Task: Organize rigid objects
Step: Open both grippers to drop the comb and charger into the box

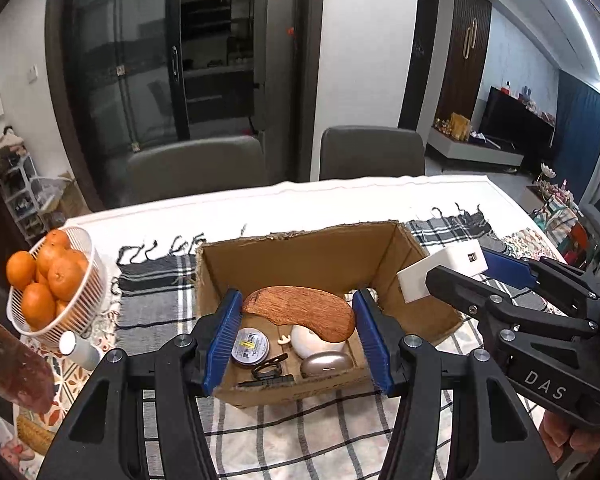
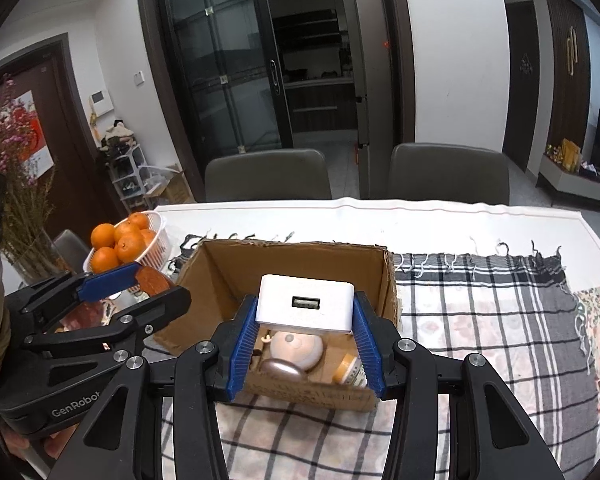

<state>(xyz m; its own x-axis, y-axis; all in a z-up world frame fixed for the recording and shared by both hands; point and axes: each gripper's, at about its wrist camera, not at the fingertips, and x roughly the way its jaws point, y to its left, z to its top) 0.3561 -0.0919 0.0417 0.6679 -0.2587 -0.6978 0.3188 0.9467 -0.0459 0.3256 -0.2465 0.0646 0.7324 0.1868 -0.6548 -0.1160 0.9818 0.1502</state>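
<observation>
At the far left of the surface [image 2: 420,220] a basket [image 1: 82,276] of oranges [image 1: 60,276] stands near a small white bottle [image 1: 78,346]. The left hand-held gripper [image 1: 298,332] grasps a brown wooden comb [image 1: 304,310], clenched on its two ends and holding it over the open cardboard box [image 1: 300,256]. Below it in the box lie a round tin [image 1: 250,346], a dark clip [image 1: 268,364], a white round object [image 1: 312,342] and a pale oval case [image 1: 326,364]. The right hand-held gripper [image 2: 306,330] grips a white charger [image 2: 306,304] by its sides, above the box's near right part.

Both loads hang over one small, crowded box, so the grippers may collide if lowered together. The comb is long; dropped crosswise, it could lodge on the items beneath or tip over the rim. The charger's smooth sides may slip from the pads [image 2: 244,332].
</observation>
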